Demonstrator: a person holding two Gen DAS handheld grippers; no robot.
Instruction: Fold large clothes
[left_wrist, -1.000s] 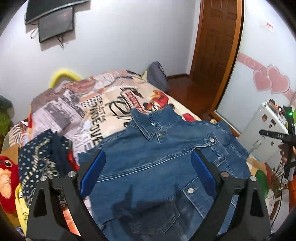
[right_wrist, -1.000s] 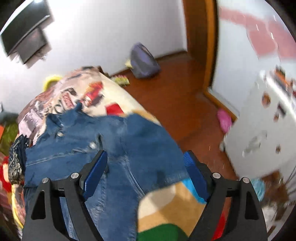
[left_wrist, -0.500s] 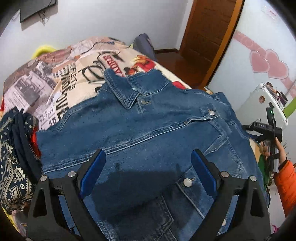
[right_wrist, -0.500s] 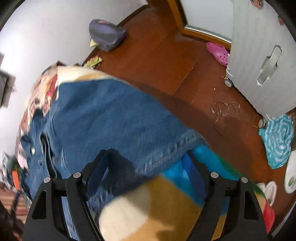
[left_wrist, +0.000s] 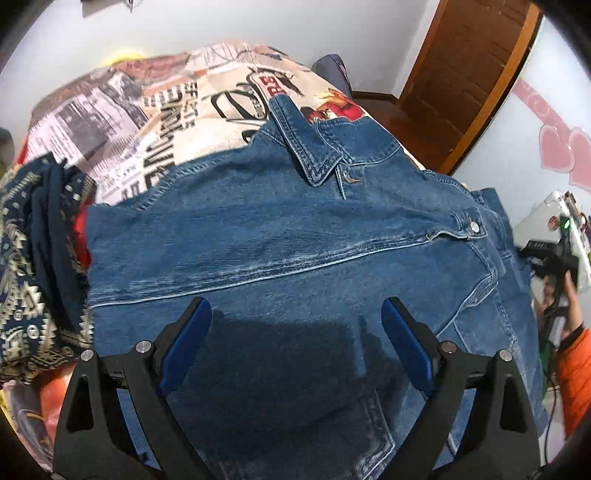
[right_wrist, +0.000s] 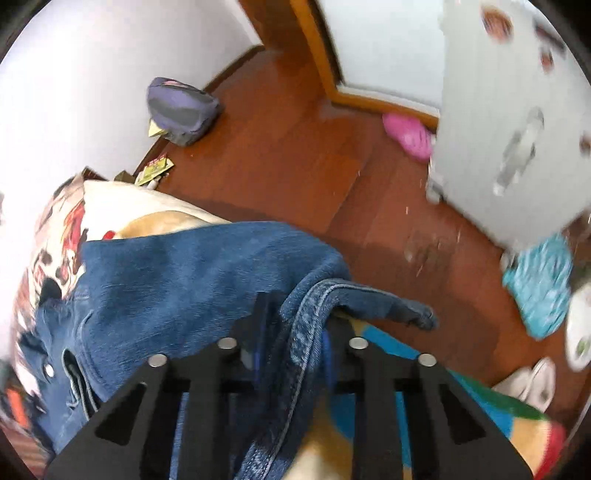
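Note:
A blue denim jacket lies front up on a bed, collar toward the far end. My left gripper is open and empty, hovering low over the jacket's lower front. My right gripper is shut on the jacket's sleeve edge at the bed's right side, and the cloth bunches between the fingers. The right gripper also shows in the left wrist view, held by a hand in an orange sleeve.
The bed has a printed cover. A heap of patterned dark clothes lies at the jacket's left. Beyond the bed's edge is wood floor with a grey bag, a pink slipper, a white cabinet and a teal cloth.
My right gripper dropped to the jacket's sleeve edge and closed on it. My left gripper moved lower and closer over the jacket, still open.

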